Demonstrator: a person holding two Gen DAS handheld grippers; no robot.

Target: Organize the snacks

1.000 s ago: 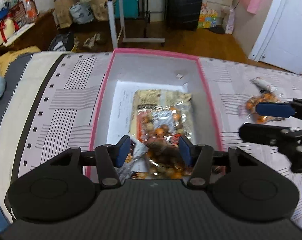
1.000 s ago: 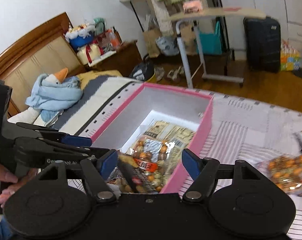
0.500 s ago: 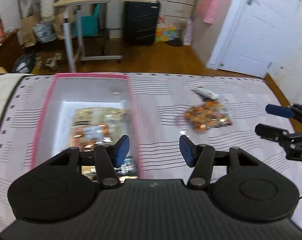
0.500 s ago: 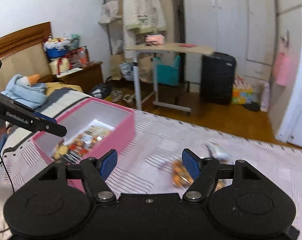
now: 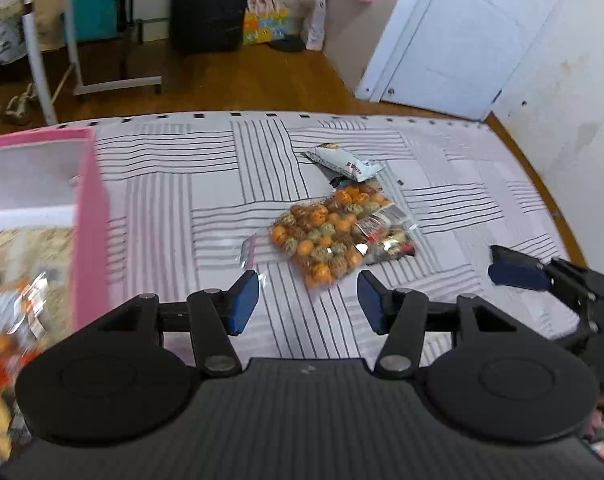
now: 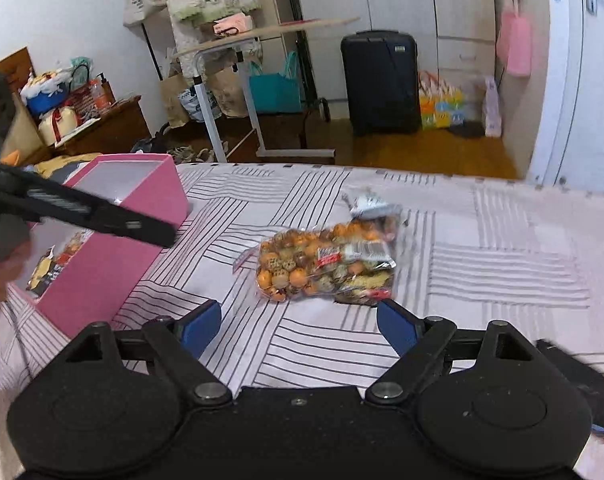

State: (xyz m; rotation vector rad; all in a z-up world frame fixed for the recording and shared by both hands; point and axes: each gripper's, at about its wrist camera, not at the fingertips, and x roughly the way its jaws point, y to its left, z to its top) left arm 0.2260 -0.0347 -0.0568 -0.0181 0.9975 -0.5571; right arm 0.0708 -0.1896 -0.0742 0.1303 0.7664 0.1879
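The clear bag of orange snacks point(image 5: 329, 236) lies on the striped bed point(image 5: 170, 184) near its foot edge, touching a white packet point(image 5: 344, 162), right of the pink box point(image 6: 114, 256) holding other snacks, while the left gripper point(image 5: 308, 300) and right gripper point(image 6: 298, 326) hover before it, jaws apart and empty.

No text reads clearly — the white snack packet point(image 5: 344, 162) near the bed's far edge carries red lettering, and the left gripper's arm point(image 6: 82, 210) pale print, both too blurred.
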